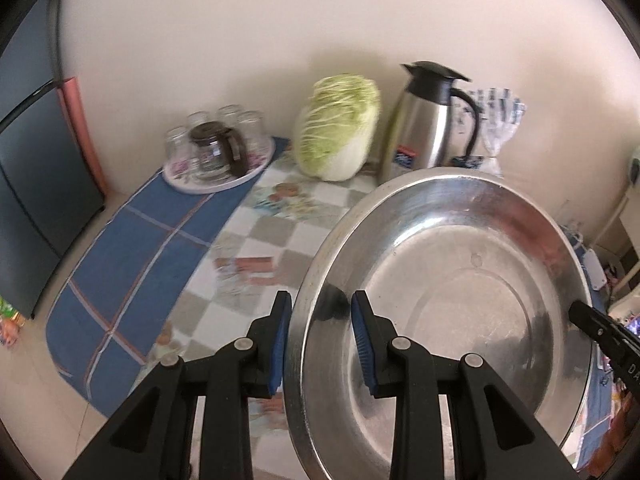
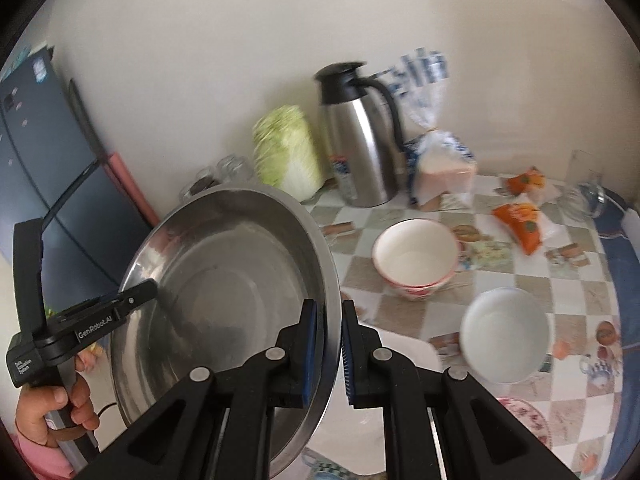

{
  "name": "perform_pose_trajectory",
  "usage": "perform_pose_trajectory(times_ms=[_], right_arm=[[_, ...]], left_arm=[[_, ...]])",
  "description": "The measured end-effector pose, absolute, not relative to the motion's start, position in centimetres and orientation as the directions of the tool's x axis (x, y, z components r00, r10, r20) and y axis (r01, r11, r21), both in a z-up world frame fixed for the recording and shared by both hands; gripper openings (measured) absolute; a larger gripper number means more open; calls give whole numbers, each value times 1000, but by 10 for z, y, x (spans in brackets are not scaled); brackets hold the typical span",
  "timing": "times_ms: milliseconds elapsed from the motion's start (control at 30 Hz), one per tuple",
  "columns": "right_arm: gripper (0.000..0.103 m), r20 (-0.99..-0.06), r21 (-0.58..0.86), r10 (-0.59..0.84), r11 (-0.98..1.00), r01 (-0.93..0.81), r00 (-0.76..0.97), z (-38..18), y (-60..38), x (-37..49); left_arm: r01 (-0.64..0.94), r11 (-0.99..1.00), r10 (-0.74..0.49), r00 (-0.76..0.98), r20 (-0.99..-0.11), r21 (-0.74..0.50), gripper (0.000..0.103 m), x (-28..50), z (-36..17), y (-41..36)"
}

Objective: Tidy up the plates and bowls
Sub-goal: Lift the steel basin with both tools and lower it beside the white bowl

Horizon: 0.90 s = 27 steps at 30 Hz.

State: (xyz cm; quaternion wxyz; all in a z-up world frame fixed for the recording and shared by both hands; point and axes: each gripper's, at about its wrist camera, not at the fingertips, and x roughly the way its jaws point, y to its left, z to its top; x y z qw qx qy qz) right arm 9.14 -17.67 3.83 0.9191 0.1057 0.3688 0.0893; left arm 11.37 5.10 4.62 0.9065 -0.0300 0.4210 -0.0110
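Hanging tilted above the tabletop [image 2: 500, 264], a wide steel basin [image 1: 460, 280] is carried between both grippers, one on each side of its rim. Left gripper [image 1: 322, 344]: fingers part-way closed, straddling the near-left rim, one blue pad outside the wall, the other inside the bowl; pads look to be pressing the metal. Right gripper [image 2: 329, 354]: fingers almost fully closed, pinching the thin right-hand rim between the blue pads. In the right wrist view the left gripper shows at far left, its tip on the basin's opposite edge, with the person's hand [image 2: 52, 412] wrapped round its handle (pink sleeve just below). Basin interior is empty and shiny, with blurred reflections. On the checked cloth to the right of it: a white bowl with pink rim [image 2: 416, 256], seemingly nested in a second one, and nearer the camera a plain white bowl [image 2: 506, 332], apart from the first. Further back against the wall: steel thermos jug [image 1: 432, 128] with black lid and handle, napa cabbage [image 1: 336, 128] standing just beside it, bagged bread [image 2: 444, 168], orange snack packets [image 2: 520, 220]. At the left end, a floral tray [image 1: 218, 168] with upturned glasses and a glass pot. Dark fridge [image 1: 36, 184] beyond the table's edge.
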Motion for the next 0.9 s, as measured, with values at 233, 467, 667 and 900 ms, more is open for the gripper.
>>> perform_pose_trajectory(times_ms=[233,467,667,900], right_arm=[[13,-672,261,171,965,15,721,31,-217,83],[13,-700,270,134,959,86,701,15,-244,83],[13,-733,253,98,958,136,673,-3,-257,88],[13,-792,222,91,964,146,603,-29,-252,98]], left_arm=[[45,994,-109,627,-772,-104,32,129,43,9],[79,985,-169,604,-779,-153,32,145,32,-18],[108,979,-203,559,-804,-172,32,152,8,-30],[83,978,-207,513,-833,-192,32,160,-16,-25]])
